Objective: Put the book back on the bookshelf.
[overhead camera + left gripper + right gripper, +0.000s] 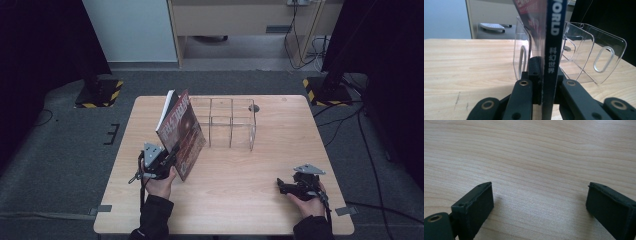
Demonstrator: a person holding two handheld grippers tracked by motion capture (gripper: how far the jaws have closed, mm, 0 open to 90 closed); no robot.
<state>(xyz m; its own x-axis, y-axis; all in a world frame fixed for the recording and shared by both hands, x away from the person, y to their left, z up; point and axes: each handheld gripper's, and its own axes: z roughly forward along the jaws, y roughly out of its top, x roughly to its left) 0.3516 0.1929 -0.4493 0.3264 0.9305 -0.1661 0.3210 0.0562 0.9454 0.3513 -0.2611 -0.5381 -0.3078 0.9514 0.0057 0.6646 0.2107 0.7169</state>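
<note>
I'm seeing the pale wooden table on grey carpet. Two hazard-striped stand bases sit past its far corners, and cables hang by the wooden cabinet behind.

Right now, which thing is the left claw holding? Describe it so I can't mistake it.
On the wooden table, just left of the clear plastic organiser, the left claw grips a magazine. It stands on edge, with a red cover and a dark spine lettered "WORLD".
</note>
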